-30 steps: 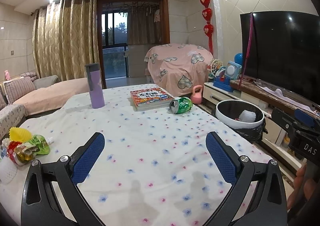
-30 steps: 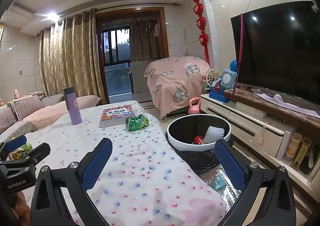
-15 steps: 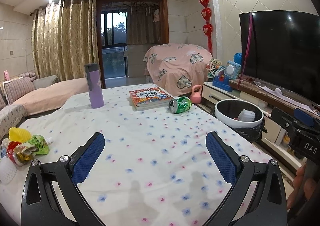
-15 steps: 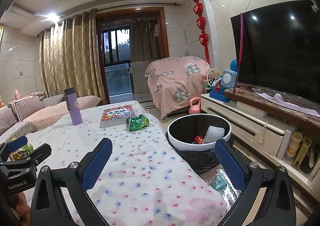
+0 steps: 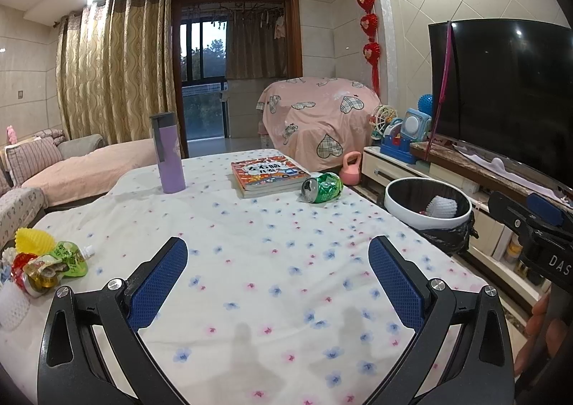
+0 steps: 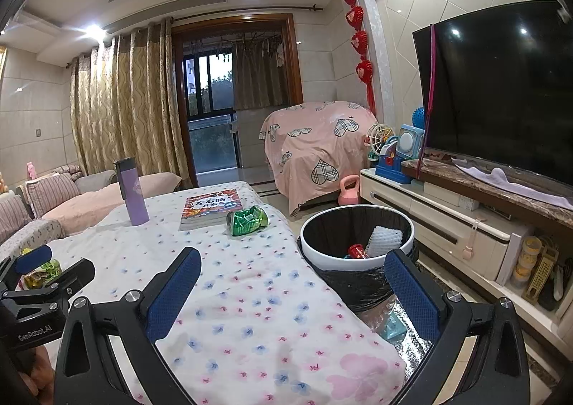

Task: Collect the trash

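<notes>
Crushed green can [image 5: 321, 187] lying sideways beside book, wrapper heap [image 5: 43, 263] at tablecloth's left edge

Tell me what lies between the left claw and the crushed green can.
Only bare flowered tablecloth lies between the open left claw and the crushed green can, as the left wrist view shows.

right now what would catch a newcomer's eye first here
The crushed green can lying on its side beside the book on the flowered tablecloth. Next, the white-rimmed trash bin off the table's right edge, already holding scraps, and the wrapper pile at the left edge.
</notes>
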A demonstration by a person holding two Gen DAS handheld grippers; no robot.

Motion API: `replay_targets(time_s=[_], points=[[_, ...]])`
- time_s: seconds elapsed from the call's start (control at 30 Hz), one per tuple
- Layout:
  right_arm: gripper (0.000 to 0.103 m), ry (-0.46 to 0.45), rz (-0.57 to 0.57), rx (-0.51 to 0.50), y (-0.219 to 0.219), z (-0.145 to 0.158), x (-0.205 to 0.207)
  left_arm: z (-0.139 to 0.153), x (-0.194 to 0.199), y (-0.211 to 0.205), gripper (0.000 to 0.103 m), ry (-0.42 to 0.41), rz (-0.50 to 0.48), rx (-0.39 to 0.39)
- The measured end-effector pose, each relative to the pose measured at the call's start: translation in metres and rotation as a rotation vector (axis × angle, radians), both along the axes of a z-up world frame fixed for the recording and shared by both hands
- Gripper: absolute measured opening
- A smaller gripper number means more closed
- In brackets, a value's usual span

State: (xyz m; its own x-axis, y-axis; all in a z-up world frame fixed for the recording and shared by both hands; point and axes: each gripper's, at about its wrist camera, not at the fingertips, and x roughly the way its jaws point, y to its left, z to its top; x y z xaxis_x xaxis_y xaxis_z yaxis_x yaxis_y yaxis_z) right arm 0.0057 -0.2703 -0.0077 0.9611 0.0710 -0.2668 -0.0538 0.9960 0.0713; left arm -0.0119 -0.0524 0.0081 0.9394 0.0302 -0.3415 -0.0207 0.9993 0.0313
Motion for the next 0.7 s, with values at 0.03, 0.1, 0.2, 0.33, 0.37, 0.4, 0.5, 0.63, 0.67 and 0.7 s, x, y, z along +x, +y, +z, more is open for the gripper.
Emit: replay_targets(time_s=[0.03,0.1,0.2,0.33,0.37,0.4,0.5,0.63,0.67,0.7], points=[[0.103,0.0,-0.001,-0.001,-0.0001,-0.0002,-0.0001,-0.0002,-0.0002,-0.0003,0.103,0.001,0.001,0.001],[0.103,0.0,-0.001,0.0,-0.0001,-0.0001,0.0002,-0.0005,-0.0001,-0.0001,0.103,0.001,-0.001,0.0],[0.103,0.001,-0.001,0.001,-0.0002,-0.0002,0.0001,-0.0005,0.0001,-0.0004,0.103,0.001,0.0,0.001],[0.103,0.002,-0.001,0.002,0.0012,0.0003,0.0002,-0.0039,0.0022,-0.0002,0.103,0.008,0.0,0.002],[0.103,0.003,-0.001,0.003,0.0023,0.0003,-0.0001,-0.0044,0.0022,-0.0001,0.103,0.009,-0.001,0.001],[0.103,0.004,-0.001,0.003,0.0031,0.0005,0.0003,-0.005,0.0031,0.0001,0.103,0.011,-0.002,0.001],[0.103,0.005,-0.001,0.004,0.0032,0.0004,0.0004,-0.0056,0.0039,0.0005,0.103,0.012,-0.004,0.0],[0.103,0.007,0.001,0.005,0.0075,-0.0011,-0.0008,-0.0061,0.0046,0.0008,0.103,0.013,-0.006,0.001],[0.103,0.007,0.001,0.005,0.007,-0.0011,-0.0007,-0.0061,0.0045,0.0007,0.103,0.012,-0.006,0.002],[0.103,0.005,0.001,0.005,0.0079,-0.001,-0.0013,-0.0062,0.0045,0.0006,0.103,0.012,-0.006,0.002]])
